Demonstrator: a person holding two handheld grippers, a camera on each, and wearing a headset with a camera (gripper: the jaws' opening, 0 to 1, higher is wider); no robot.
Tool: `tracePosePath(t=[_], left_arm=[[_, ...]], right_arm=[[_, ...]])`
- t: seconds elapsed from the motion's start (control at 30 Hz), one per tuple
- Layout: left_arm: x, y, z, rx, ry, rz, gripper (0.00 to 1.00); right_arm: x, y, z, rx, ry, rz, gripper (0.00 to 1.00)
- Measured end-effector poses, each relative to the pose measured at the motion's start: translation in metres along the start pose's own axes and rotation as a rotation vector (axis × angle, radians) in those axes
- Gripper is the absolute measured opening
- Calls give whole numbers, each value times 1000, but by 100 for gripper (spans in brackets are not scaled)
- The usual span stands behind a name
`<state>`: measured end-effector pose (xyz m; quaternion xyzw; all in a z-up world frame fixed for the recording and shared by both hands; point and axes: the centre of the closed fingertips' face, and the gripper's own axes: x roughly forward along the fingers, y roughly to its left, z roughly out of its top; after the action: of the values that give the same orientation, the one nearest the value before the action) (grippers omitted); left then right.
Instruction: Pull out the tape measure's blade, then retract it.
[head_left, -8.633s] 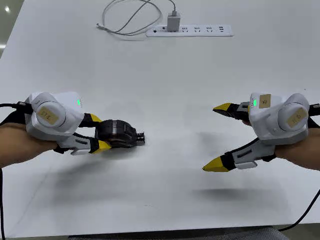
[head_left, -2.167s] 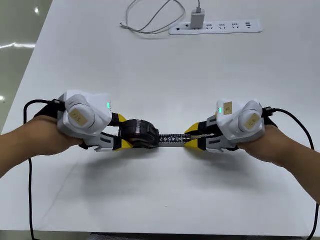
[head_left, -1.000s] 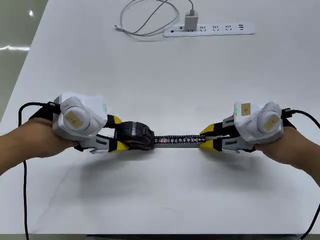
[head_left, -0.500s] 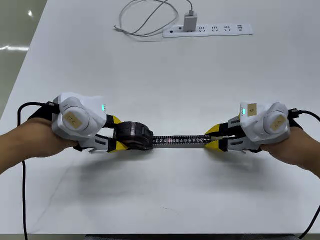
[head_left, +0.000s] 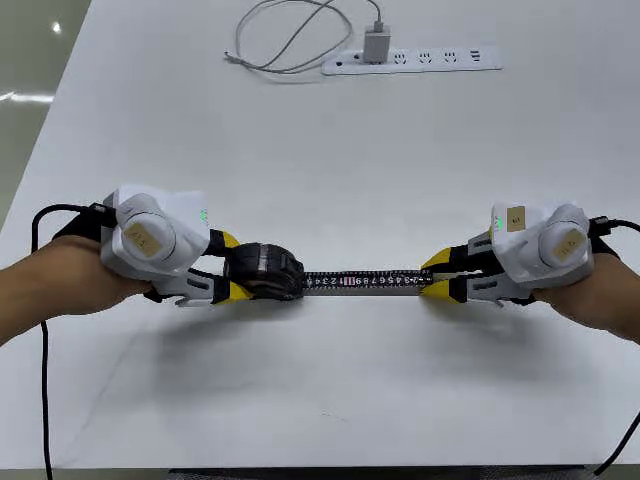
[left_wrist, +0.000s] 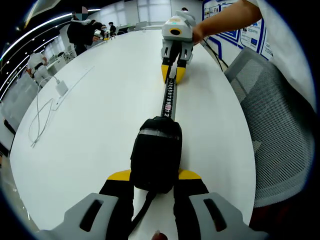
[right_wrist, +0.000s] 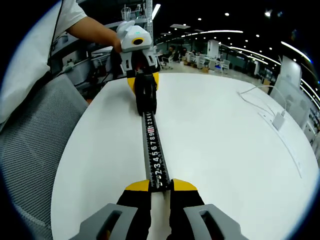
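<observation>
— Rightward again: my right gripper (head_left: 437, 282) has drawn further from the tape measure case (head_left: 265, 272) than half a second ago, so more of the blade (head_left: 365, 281) is out. My left gripper (head_left: 233, 266) and the case have hardly shifted.

— How are the fingers set?

— My left fingers are clamped on the two sides of the black case, which sits low over the near part of the table (head_left: 330, 150), left of centre. My right fingers are pinched together on the blade's free end, out to the right.

— And how does it all line up for the next move?

— The blade's long axis runs straight left to right, from the mouth of the case to my right fingers. Both grippers point at each other along that line. I judge the pull is about done. To retract, my right hand would have to travel back left along that same axis, keeping the blade flat and untwisted. The right gripper is the one on the free end; the left only anchors the case.

— Anything you can read?

— Numerals on the blade. From the right gripper view I make out 2 up to 9, then a red mark, then more small digits toward the case. Tan stickers sit on both grippers, but their writing is too small for me. I can read no brand on the case.
</observation>
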<state>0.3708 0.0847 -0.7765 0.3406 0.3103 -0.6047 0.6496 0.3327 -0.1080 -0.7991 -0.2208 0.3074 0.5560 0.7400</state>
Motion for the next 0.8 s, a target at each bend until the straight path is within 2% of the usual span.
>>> tracePosePath(t=[0.8], left_arm=[[0, 0, 0, 3, 4, -1, 25]], right_arm=[[-24, -7, -23, 3, 47, -21, 9]])
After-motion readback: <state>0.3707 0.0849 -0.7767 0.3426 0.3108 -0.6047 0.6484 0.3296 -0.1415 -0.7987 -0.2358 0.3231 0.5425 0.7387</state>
